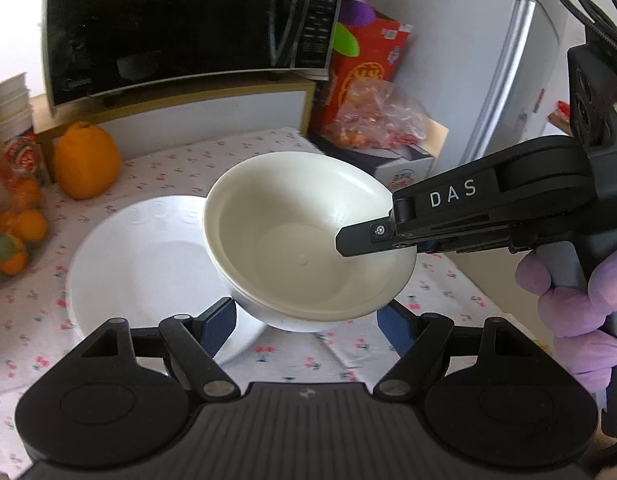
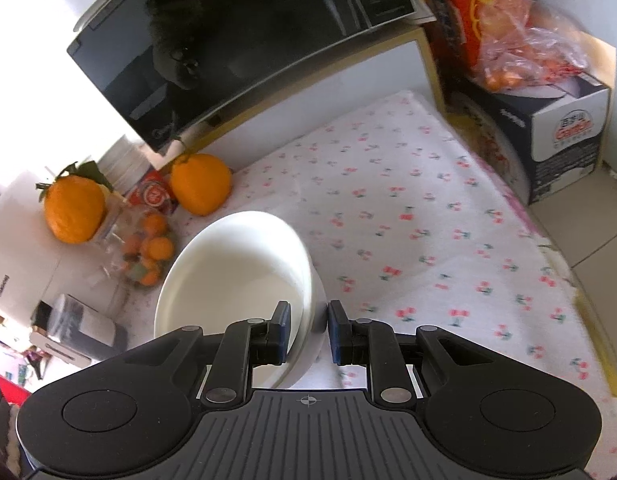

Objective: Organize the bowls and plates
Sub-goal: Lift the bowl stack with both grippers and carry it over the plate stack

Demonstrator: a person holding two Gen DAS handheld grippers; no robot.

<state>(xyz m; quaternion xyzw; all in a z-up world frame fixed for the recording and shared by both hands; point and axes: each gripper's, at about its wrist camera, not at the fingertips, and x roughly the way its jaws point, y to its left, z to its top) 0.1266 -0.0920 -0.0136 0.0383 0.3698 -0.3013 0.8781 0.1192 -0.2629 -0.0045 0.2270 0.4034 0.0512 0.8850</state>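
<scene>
The right claw [image 2: 307, 330] pinches the rim of a cream bowl [image 1: 308, 236] held tilted above a white plate [image 1: 148, 264] on the floral worktop [image 2: 408, 220]; the left claw [image 1: 306, 330], wide, straddles the bowl's base. Lowering it level, centred on the plate, seems wisest.

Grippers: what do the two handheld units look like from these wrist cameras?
Both are matte black: two round pivot housings, linkage arms with silver pins, a ribbed centre plate. The left gripper and right gripper carry blue finger pads. The right one bears white "DAS" lettering and a braided black cable. A purple glove holds it.
</scene>
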